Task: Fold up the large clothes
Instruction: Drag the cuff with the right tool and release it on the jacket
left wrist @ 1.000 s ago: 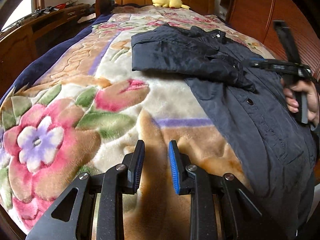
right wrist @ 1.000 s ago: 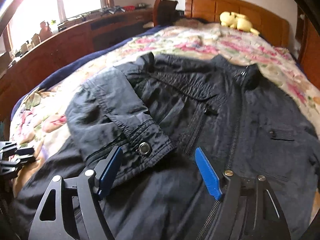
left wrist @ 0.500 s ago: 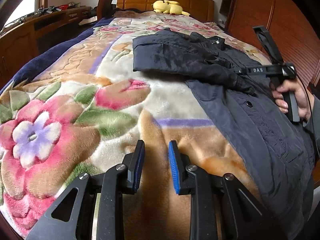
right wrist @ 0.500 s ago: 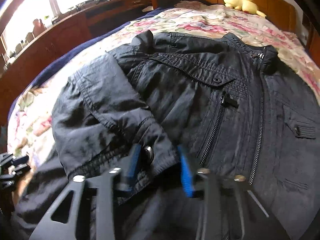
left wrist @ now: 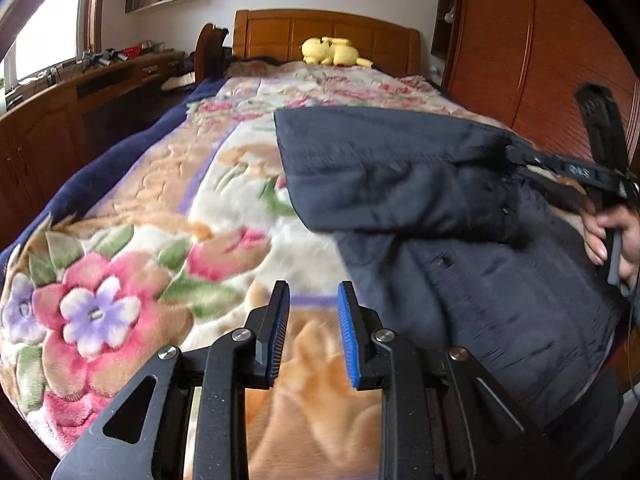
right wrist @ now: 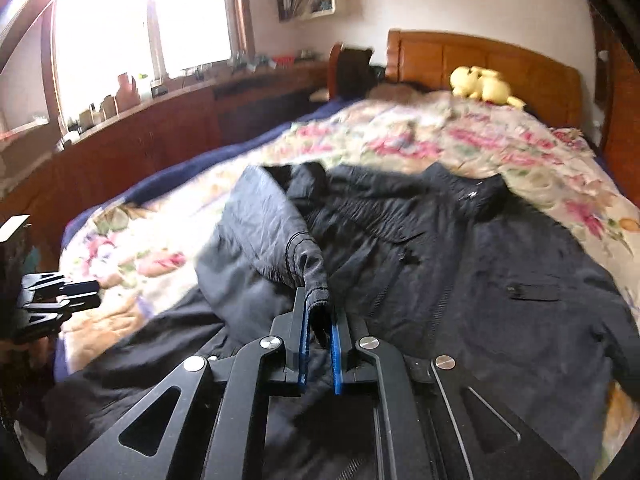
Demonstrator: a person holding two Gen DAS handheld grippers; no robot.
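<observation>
Right wrist view: the dark jacket (right wrist: 460, 280) lies zipper-side up on the bed's floral blanket (right wrist: 440, 140), long axis running from the fingers toward the headboard (right wrist: 480, 64), collar at the far end. The right gripper (right wrist: 318, 328) is closing, its blue fingers (right wrist: 304, 340) nearly together and pinching the sleeve cuff (right wrist: 316, 292), which rises just ahead of them. The left gripper (left wrist: 312, 328) hangs over bare blanket, fingers (left wrist: 280, 332) slightly apart and holding nothing; the jacket lies beyond them to the right.

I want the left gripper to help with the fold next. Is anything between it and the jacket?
Nothing visible: only bare floral blanket lies between the left gripper and the jacket.
</observation>
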